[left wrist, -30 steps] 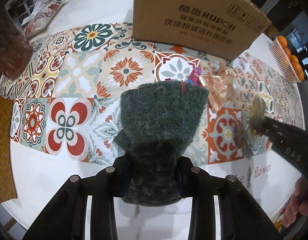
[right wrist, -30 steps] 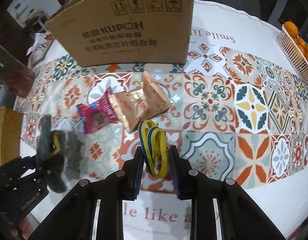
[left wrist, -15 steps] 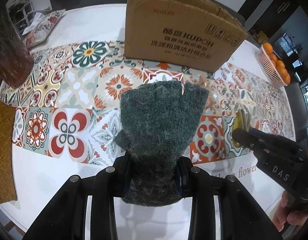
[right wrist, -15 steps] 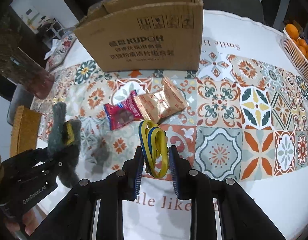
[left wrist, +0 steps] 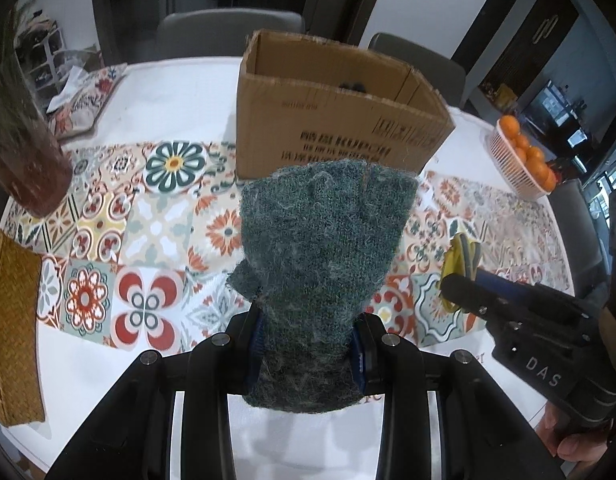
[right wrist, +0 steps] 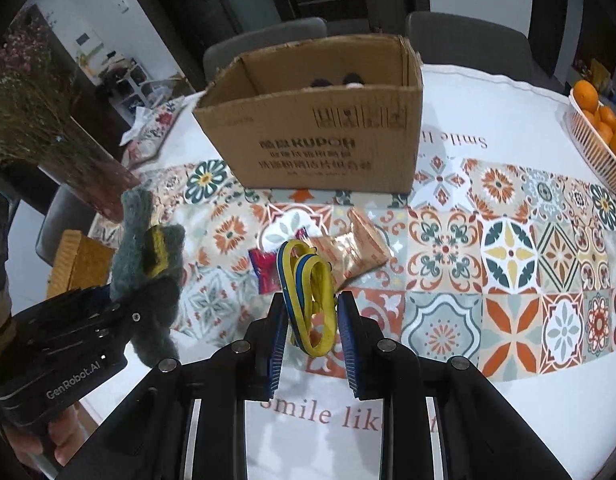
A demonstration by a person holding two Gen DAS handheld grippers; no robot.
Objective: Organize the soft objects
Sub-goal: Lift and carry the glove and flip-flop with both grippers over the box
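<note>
My left gripper [left wrist: 308, 344] is shut on a dark green knitted glove [left wrist: 320, 248], held upright above the table; the glove also shows in the right wrist view [right wrist: 147, 264]. My right gripper [right wrist: 312, 332] is shut on a yellow and blue band [right wrist: 308, 296], seen from the side in the left wrist view [left wrist: 460, 256]. An open cardboard box [right wrist: 324, 136] stands ahead at the back of the table, dark items inside; it also shows in the left wrist view [left wrist: 336, 120]. Both grippers are raised in front of it.
A red snack packet [right wrist: 265, 272] and a tan packet [right wrist: 360, 248] lie on the patterned tablecloth [right wrist: 508, 248] before the box. A basket of oranges [right wrist: 600, 132] is at the right, a vase of dried flowers [right wrist: 67, 148] and a woven mat [left wrist: 11, 320] at the left.
Both grippers have risen and tilted up with their loads, so the box's open top has come into view. Neither grip has changed.
</note>
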